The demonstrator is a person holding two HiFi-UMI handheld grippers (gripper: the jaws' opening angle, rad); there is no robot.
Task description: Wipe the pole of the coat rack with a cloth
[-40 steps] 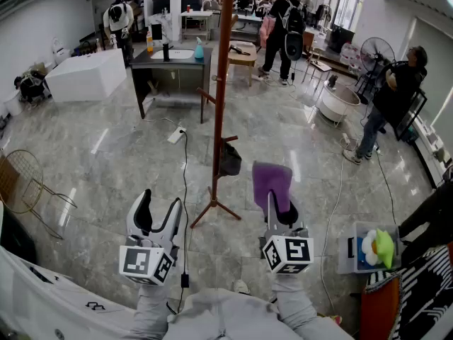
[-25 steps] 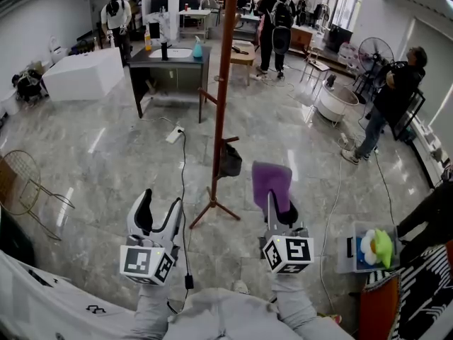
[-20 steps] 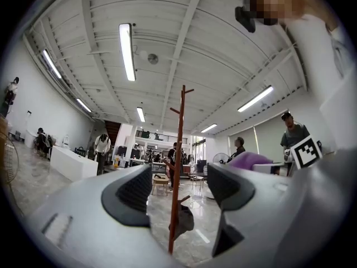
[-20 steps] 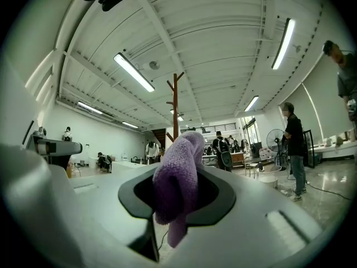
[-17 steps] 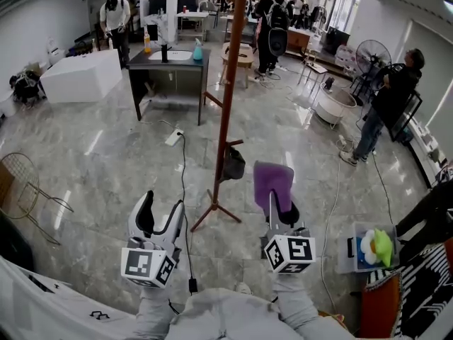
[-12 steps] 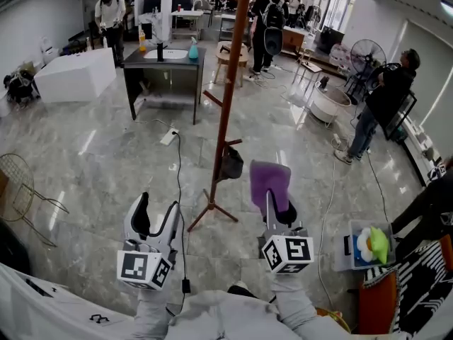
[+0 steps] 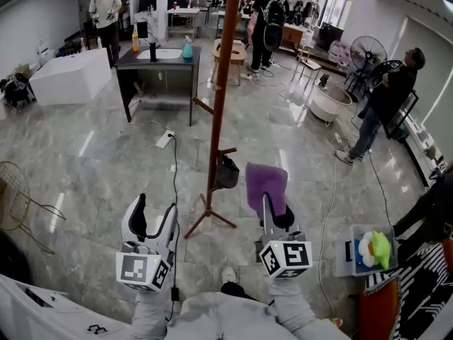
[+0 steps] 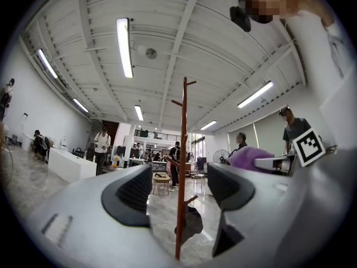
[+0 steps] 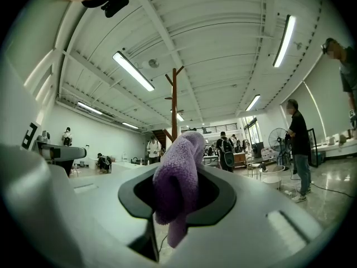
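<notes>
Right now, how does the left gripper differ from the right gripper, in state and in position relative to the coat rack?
The left gripper has its jaws apart with nothing between them, while the right gripper is shut on a purple cloth. In the head view, the left gripper is to the left of the coat rack pole, and the right gripper is to its right. Neither gripper touches the pole.
</notes>
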